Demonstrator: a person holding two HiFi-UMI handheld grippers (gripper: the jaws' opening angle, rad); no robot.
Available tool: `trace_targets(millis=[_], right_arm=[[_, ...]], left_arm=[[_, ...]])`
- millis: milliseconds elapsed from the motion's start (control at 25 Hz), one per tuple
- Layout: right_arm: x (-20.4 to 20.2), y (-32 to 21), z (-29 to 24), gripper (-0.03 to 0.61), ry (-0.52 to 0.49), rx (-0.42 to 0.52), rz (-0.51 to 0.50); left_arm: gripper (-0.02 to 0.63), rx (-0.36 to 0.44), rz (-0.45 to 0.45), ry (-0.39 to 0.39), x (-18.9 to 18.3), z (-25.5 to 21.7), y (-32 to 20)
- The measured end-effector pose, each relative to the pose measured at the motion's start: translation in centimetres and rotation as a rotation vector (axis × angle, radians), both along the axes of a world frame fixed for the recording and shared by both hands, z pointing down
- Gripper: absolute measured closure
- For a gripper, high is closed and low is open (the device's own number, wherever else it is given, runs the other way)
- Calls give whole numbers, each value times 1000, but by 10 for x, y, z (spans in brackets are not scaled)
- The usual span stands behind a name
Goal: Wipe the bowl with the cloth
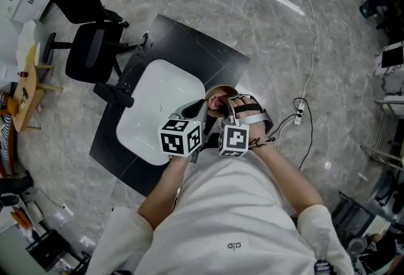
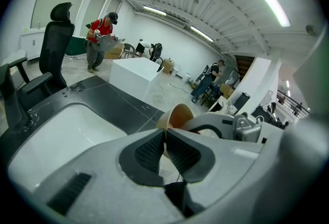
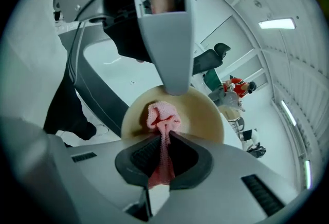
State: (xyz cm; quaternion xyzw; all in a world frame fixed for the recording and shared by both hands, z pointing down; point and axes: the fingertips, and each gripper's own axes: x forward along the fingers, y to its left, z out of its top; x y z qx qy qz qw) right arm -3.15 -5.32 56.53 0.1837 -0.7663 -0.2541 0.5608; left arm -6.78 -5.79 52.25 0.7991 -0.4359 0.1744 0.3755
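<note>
clamping the bowl (image 2: pixel 177 114) rim, left hand-held gripper (image 2: pixel 165 134) faces right hand-held gripper (image 3: pixel 165 140) pinching cloth (image 3: pixel 163 115) inside.

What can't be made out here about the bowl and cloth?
Right gripper view: the bunched cloth, pinched in the right hand-held gripper, hides whether it touches the bowl.
Left gripper view: the left hand-held gripper, shut on the rim, and the right one's body cover most of the bowl.
Head view: both hand-held grippers cover the bowl; only part of its rim shows.
</note>
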Motion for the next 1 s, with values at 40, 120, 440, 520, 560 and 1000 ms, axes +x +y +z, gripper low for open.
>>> trace_targets(millis=[40,120,440,520,560,1000], right_arm=[[-3,6,4,551,-15,-40,-1],[-9,16,10,551,-68,-139,26],[-12,41,-6,551,-419,-575,213],[-9,43,-15,551,-509,-630,239],[-6,43,-20,551,-568,-655,260],[69,14,-109,551,-1269,-615,594]], left_arm=[[592,-3,0,-1,0,1,-1],[592,-13,3,-10,-1,6,0],[594,-76,-20,-23,-11,30,8],[597,-86,-24,-13,-12,34,8],[597,-89,-27,-7,-12,35,7],[595,-129,-82,49,-14,43,-5]])
